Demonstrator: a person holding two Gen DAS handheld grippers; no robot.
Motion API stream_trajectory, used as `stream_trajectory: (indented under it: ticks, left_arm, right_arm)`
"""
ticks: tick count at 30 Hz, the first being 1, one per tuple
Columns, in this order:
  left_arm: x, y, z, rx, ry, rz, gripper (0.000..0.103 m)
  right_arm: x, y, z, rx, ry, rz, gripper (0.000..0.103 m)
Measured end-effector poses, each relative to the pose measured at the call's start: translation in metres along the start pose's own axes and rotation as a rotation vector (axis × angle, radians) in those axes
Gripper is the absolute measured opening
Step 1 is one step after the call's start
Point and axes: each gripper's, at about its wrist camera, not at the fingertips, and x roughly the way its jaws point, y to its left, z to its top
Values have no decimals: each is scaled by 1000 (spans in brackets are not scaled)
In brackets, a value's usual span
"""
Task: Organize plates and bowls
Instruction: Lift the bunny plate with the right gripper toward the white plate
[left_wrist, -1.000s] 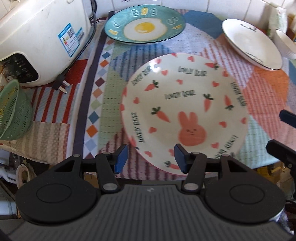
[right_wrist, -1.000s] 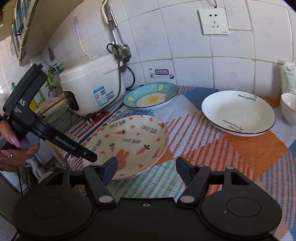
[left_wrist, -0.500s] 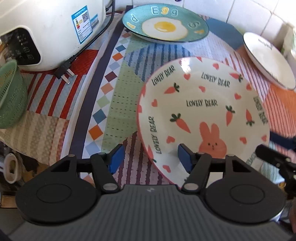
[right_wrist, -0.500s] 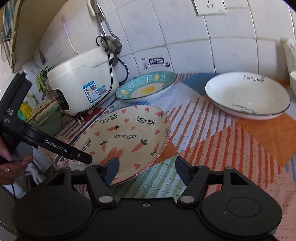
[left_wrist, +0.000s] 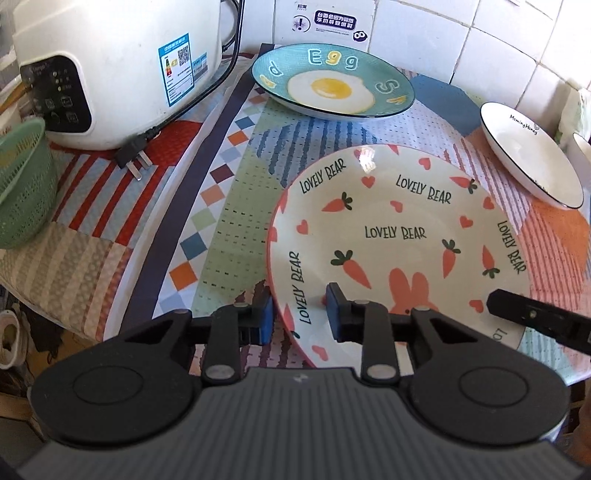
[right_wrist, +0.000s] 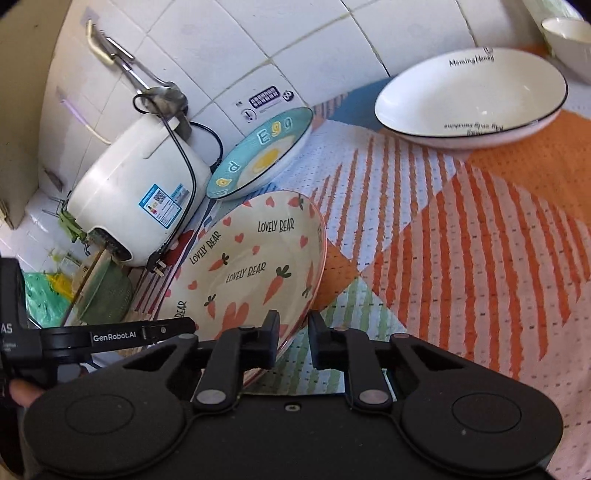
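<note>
A cream "Lovely Bear" plate (left_wrist: 399, 236) with carrots and a pink rabbit sits near the front edge of the patterned cloth; it also shows in the right wrist view (right_wrist: 255, 266). My left gripper (left_wrist: 299, 314) straddles its near-left rim, jaws narrowed around the rim. My right gripper (right_wrist: 291, 339) straddles its near-right rim, jaws narrowed around it. A teal "Eggs" plate (left_wrist: 332, 83) lies behind, and a white black-rimmed plate (left_wrist: 532, 151) lies at the right, also seen in the right wrist view (right_wrist: 472, 96).
A white rice cooker (left_wrist: 110, 66) with its loose plug (left_wrist: 133, 158) stands at the back left. A green mesh basket (left_wrist: 22, 184) sits at the left edge. A small white bowl (right_wrist: 569, 40) stands at the far right. A tiled wall is behind.
Both grippers moved in onto the bear plate's near rim and their jaws narrowed around it. The right wrist view has tilted, and the plate now looks tipped in it.
</note>
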Motion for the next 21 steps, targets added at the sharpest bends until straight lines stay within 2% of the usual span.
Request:
stream_trajectory:
  ticks: [6,9,12,18,21]
  left_arm:
    - [3,9,2,-52,21,-44,28]
    - [5,8,7,-81,52,-39,28]
    - [4,7,6,-77,51,-38,28]
    - [1,9,5,-64,45,-66,28]
    - [-2,6,2,-51,25,-74,28]
  right_arm:
    - [9,-1,2,6,13,9,20]
    - [8,4,0,-61,-3,-1,21]
    - [7,8,0,-110,-9,-18,23]
    - [4,-2,-2,-138,-24,45,24]
    - [1,0,-4,-189,-36,36,24]
